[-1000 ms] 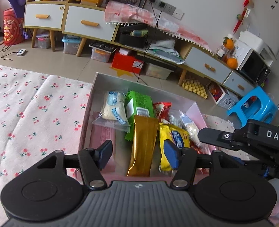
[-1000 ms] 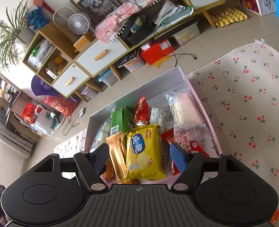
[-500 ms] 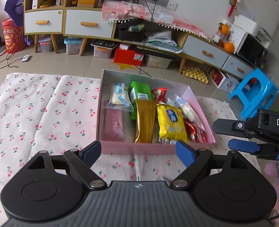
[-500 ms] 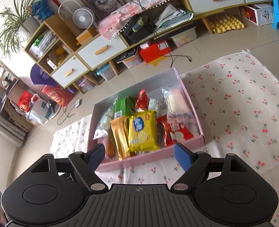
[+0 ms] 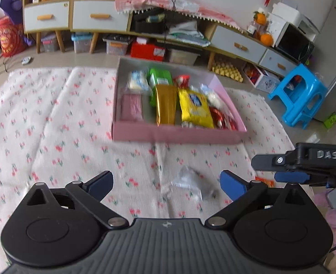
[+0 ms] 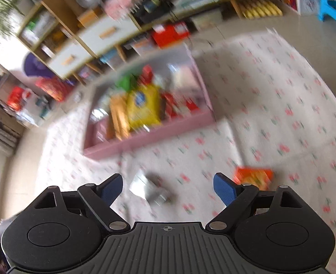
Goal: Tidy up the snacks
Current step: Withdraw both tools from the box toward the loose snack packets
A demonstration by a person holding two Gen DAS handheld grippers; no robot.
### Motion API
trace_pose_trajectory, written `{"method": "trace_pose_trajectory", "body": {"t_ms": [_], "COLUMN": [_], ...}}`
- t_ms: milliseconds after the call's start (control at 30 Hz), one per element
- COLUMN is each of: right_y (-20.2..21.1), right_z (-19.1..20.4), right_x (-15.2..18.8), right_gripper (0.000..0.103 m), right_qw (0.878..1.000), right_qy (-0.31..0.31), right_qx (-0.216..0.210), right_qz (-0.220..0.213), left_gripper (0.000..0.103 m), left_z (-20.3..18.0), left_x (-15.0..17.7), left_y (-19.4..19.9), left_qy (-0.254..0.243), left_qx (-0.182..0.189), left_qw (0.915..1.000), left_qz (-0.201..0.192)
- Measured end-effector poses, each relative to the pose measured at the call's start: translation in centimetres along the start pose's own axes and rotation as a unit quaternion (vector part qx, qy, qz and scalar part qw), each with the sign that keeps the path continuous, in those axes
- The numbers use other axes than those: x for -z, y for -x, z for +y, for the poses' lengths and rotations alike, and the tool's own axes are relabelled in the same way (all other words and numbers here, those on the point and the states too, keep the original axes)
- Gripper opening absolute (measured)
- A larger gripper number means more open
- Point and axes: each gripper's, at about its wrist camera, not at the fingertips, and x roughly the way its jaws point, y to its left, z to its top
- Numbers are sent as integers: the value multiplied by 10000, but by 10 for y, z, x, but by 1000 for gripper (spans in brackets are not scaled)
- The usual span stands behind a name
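Note:
A pink box (image 5: 179,133) on the cherry-print cloth (image 5: 53,137) holds several snacks: a yellow bag (image 5: 195,109), a gold packet (image 5: 165,105), a green packet (image 5: 160,77), a pink packet (image 5: 131,107) and red packets (image 5: 222,119). My left gripper (image 5: 168,185) hangs short of the box, its jaws opening with nothing between the pads. A clear packet (image 5: 188,182) lies on the cloth beneath it. My right gripper (image 6: 169,188) is also opening and empty, over the same clear packet (image 6: 149,189). An orange packet (image 6: 252,177) lies by its right finger. The box (image 6: 145,141) is blurred there.
The right gripper's black frame (image 5: 304,162) juts in from the right of the left wrist view. A blue stool (image 5: 298,98) stands right of the cloth, and a purple plush (image 5: 334,217) lies near the bottom right. Low cabinets (image 5: 99,18) with storage bins line the far wall.
Both grippers have drawn back from over the box and their jaws have widened. The box now sits farther off, and the clear and orange packets have come into view.

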Motion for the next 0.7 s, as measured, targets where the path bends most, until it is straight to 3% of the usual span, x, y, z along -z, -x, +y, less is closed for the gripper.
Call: {"method": "trace_pose_trajectory", "body": {"t_ms": [267,700], "right_y": [-8,-11], "right_z": [-33,-60], "right_x": [14,20], "right_gripper": [89,89], "right_qw": [9969,9918], "right_qy": [67,-55], "right_qx": [692,1133], "right_qz": [357,588], "left_gripper": [100,98], "left_z": [-10,-50], "left_x": [27,60], "left_y": [-14,-23], "left_qy": [-719,-1660], "left_qx": [-111,305], "left_qw": [9966,9826], "left_qz": [380,779]}}
